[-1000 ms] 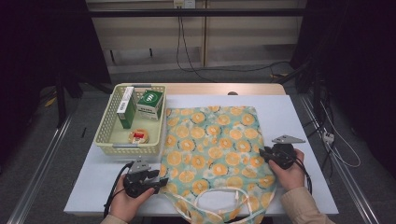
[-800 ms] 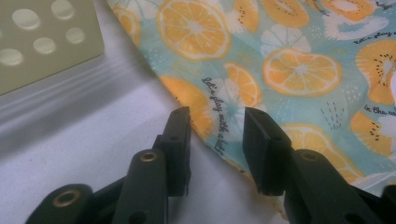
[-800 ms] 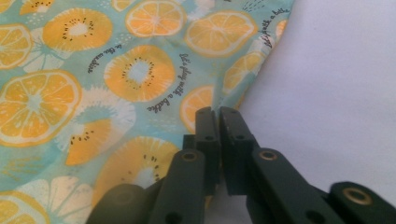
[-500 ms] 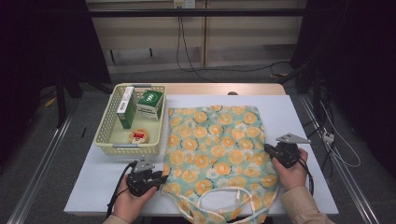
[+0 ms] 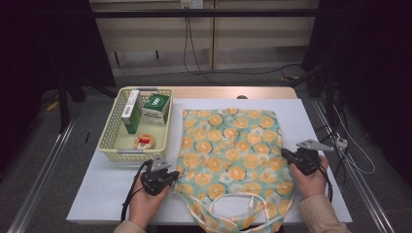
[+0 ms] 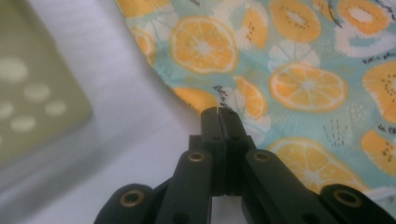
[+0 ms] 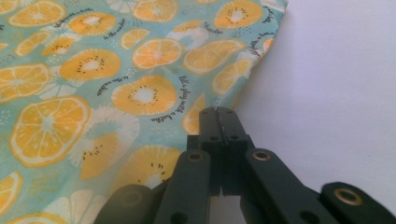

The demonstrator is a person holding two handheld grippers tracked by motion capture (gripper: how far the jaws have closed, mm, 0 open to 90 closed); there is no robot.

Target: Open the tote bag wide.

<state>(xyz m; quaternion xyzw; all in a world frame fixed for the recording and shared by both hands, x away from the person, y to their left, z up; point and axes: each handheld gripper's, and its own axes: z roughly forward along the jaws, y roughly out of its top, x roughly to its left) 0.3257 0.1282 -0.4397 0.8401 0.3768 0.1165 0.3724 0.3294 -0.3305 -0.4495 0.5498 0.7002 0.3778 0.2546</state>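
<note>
The bag (image 5: 232, 160), a flat cloth tote printed with orange slices on pale teal, lies spread on the white bench (image 5: 320, 121), just right of the basket (image 5: 109, 141), its long axis running away from me: closed bottom toward the far edge, mouth and white handles (image 5: 238, 206) toward me, hanging a little over the near edge. I judge this to be the squaring-up stage, with the bag laid out and both side edges about to be taken. My left tongs (image 5: 171, 175) sit at the bag's left edge near the mouth, jaws pressed together in the left gripper view (image 6: 218, 112), the tips at the hem where the cloth meets the bench; whether any fabric is pinched between them I cannot tell. My right tongs (image 5: 286, 154) rest at the right edge, a little farther up the bag, jaws likewise together in the right gripper view (image 7: 217, 112), tips just beside the hem. The next move, as I read it, calls for a sure pinch on each edge and an even pull from both sides, so the cloth does not skew or bunch. Beyond the bag, the basket holds a green box (image 5: 156, 108), a taller carton (image 5: 131, 110) and a small round tin (image 5: 145, 141), all apart from my work.
</note>
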